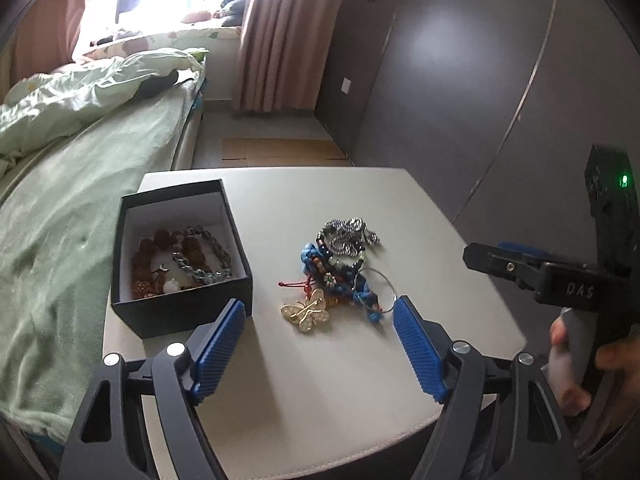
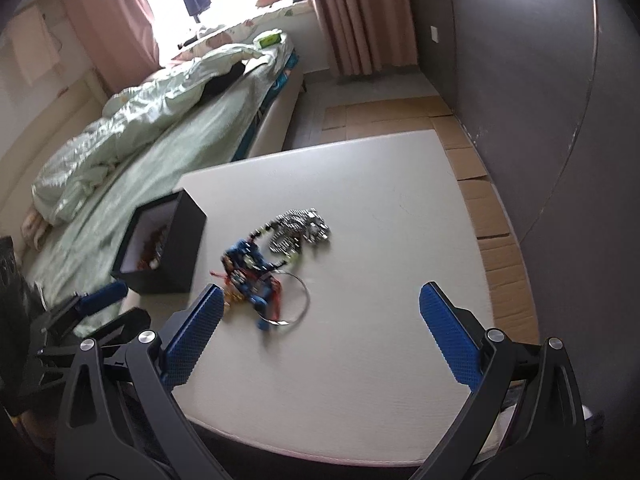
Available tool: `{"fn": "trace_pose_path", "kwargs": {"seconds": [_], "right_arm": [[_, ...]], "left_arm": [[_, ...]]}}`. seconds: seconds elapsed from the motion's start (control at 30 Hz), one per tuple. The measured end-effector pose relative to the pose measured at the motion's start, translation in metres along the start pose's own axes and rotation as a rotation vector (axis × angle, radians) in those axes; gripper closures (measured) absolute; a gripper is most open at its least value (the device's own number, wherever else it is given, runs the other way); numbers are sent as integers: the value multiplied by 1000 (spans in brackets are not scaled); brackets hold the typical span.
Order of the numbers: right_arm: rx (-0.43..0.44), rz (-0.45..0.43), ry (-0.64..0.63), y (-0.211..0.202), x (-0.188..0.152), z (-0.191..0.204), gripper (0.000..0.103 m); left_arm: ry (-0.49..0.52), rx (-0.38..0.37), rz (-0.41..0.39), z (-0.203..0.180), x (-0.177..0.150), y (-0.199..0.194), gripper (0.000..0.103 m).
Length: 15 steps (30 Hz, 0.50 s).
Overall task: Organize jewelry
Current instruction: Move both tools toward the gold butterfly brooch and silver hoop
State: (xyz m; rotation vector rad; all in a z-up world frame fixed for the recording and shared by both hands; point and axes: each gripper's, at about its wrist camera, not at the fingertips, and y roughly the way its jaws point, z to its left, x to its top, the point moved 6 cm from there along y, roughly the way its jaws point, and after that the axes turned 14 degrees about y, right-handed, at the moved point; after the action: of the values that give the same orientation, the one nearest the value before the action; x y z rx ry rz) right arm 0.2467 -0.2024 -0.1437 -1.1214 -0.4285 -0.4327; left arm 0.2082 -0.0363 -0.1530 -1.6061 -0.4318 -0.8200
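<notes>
A: What sits toward the left edge of the white square table (image 1: 360, 208)?

B: An open black cardboard box (image 1: 182, 258) holding beaded bracelets (image 1: 182, 260).

A: And mid-table?

B: A tangled pile of loose jewelry (image 1: 340, 268): blue cord, silver chain, gold butterfly brooch (image 1: 306, 312).

A: The grippers?

B: The left gripper (image 1: 318, 320) and the right gripper (image 2: 320, 312) both hover with blue pads spread, gripping nothing.

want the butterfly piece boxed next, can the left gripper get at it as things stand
Probably yes. The left gripper is open and empty, and the gold butterfly lies just ahead between its fingers at the near edge of the jewelry pile, uncovered. The black box sits off to the side.
</notes>
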Motion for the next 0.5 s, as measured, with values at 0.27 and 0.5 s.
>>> {"fn": "trace_pose_path", "kwargs": {"seconds": [0.27, 0.5], "right_arm": [[7, 47, -39, 13, -6, -11, 8], [30, 98, -41, 30, -8, -15, 8]], "left_arm": [[9, -5, 58, 2, -18, 32, 35], [-9, -21, 110, 6, -29, 62, 42]]}}
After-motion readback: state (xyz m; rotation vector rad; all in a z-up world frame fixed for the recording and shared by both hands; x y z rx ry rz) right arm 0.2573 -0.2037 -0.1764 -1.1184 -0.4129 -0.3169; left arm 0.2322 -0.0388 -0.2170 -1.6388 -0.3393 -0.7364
